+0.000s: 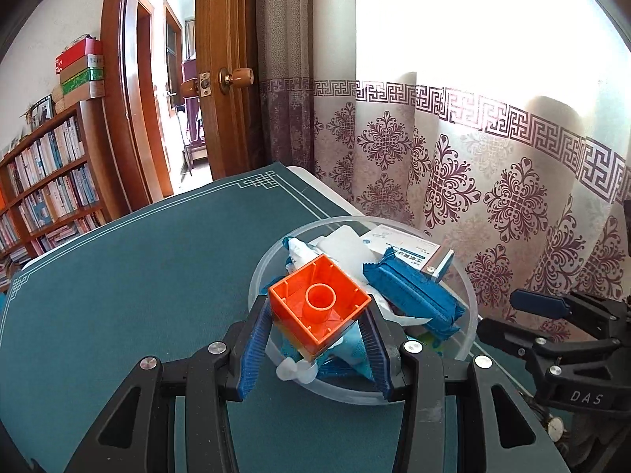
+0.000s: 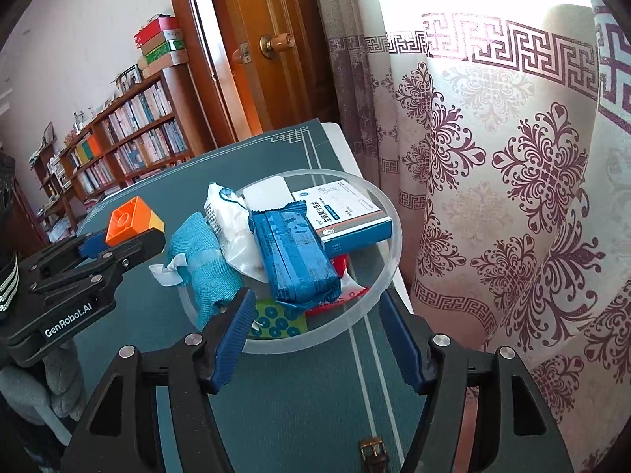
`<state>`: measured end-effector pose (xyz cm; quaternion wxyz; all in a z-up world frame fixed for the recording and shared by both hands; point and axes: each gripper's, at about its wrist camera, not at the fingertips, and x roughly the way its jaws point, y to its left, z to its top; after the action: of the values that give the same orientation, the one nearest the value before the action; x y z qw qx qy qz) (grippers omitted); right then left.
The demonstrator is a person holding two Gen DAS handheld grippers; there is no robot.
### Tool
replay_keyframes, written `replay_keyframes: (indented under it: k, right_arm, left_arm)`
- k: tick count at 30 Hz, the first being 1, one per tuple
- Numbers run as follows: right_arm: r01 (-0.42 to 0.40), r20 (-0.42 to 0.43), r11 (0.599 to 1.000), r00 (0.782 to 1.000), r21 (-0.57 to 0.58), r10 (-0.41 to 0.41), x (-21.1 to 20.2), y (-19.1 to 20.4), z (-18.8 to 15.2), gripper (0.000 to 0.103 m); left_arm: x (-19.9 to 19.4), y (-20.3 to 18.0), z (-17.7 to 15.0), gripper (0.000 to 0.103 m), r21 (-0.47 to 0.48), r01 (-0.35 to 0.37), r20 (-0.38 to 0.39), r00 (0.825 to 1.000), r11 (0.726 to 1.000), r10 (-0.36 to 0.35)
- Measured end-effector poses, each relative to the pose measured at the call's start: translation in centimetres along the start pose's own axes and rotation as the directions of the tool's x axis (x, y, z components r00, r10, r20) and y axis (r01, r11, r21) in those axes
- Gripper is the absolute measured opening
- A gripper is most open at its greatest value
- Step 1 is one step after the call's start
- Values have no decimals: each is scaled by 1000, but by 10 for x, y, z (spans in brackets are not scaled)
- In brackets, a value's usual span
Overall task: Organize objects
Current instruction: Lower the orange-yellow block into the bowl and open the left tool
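**Orange block pinched over a full bowl**

The left gripper [image 1: 319, 329] fills the near edge of its own view, its blue pads pinching an orange block [image 1: 320, 305] by two opposite sides. The block's hollow underside, with a round tube in the middle, faces the camera. It hangs above the near left rim of the bowl [image 1: 256, 272].

The table [image 1: 138, 276], under a teal cloth with a white line border, spans both views. A patterned curtain [image 1: 473, 181] hangs on the right and a bookshelf [image 1: 51, 181] stands far left by an open wooden door [image 1: 224, 71].

The clear round bowl sits near the table's right edge. In it, a white and blue box [image 2: 347, 216] lies at the far right, with a dark blue packet [image 2: 292, 252] leaning against it. A teal cloth roll [image 2: 205, 260] overhangs the left rim beside a white bag [image 2: 232, 228]. A green dotted card [image 2: 280, 321] lies on the bottom.

The right gripper [image 2: 319, 339] sits at the bowl's near rim, jaws spread and holding nothing. A watch buckle [image 2: 372, 451] lies on the table below it.
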<state>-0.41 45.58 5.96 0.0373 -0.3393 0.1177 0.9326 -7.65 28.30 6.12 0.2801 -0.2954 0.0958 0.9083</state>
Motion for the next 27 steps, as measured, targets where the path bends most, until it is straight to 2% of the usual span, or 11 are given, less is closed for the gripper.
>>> replay_keyframes:
  k: [6,24,25,26,27]
  right_arm:
    - [-15,14,999,1000,29,14,-6,-10,-1,67]
    - [-48,21,998,999,32,48,-8,-9,-3,67]
    - [-49,17,998,999,32,48,-8,-8,-3,67]
    - [-50,12,998,999,33,50,-7,-8,-3,67]
    - [-51,9,998,999,34,51,-7,-7,-4,67]
  left_arm:
    - [25,-6,6,48,-33,60,-34,998,998,-61]
    - [62,-21,22,48,-12,104,-44,994,995,-104]
    - [63,-21,23,56,-11,111,-46,993,994,-111]
    - [63,-21,24,69,-15,123,-48,991,992,-124]
    - [61,-20,25,72,-21,128,-41,991,991,-129]
